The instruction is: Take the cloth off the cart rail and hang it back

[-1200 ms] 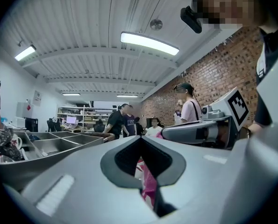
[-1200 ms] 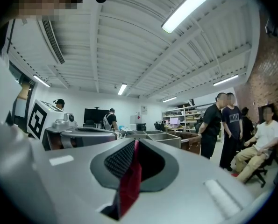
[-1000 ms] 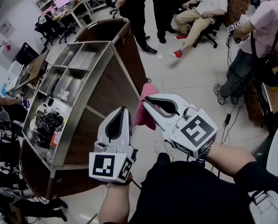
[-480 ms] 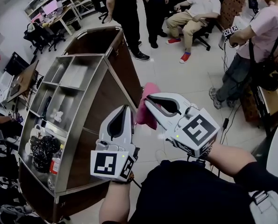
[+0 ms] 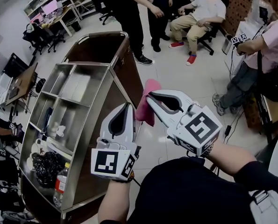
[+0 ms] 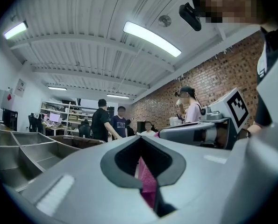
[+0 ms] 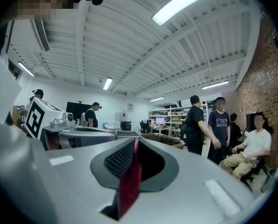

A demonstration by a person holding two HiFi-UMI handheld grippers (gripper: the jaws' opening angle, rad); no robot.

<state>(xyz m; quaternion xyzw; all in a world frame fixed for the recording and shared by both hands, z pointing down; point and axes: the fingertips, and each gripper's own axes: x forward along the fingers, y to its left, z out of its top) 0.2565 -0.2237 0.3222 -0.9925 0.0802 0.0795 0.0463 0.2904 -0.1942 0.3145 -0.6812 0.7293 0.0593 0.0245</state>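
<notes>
A pink cloth (image 5: 146, 102) hangs in the air between my two grippers, just off the right side of the cart (image 5: 111, 85). My left gripper (image 5: 127, 108) is shut on the cloth's left edge, and pink fabric (image 6: 147, 183) shows pinched between its jaws. My right gripper (image 5: 151, 97) is shut on the cloth's upper right part, with the cloth (image 7: 129, 183) pressed between its pads. The cart's curved end rail (image 5: 103, 33) lies at the far end, apart from the cloth. The lower part of the cloth is hidden behind the grippers.
The cart's steel top has several open compartments (image 5: 75, 85); a black bundle (image 5: 46, 164) and a bottle (image 5: 60, 185) lie in the near ones. People stand (image 5: 131, 13) and one sits (image 5: 199, 15) beyond the cart. Another person (image 5: 265, 55) stands at the right, with cables (image 5: 232, 120) on the floor.
Both grippers keep their hold on the pink cloth and stay close together. The view has shifted, so the cart now sits nearer and lower in the picture. The people behind it have moved a little.
</notes>
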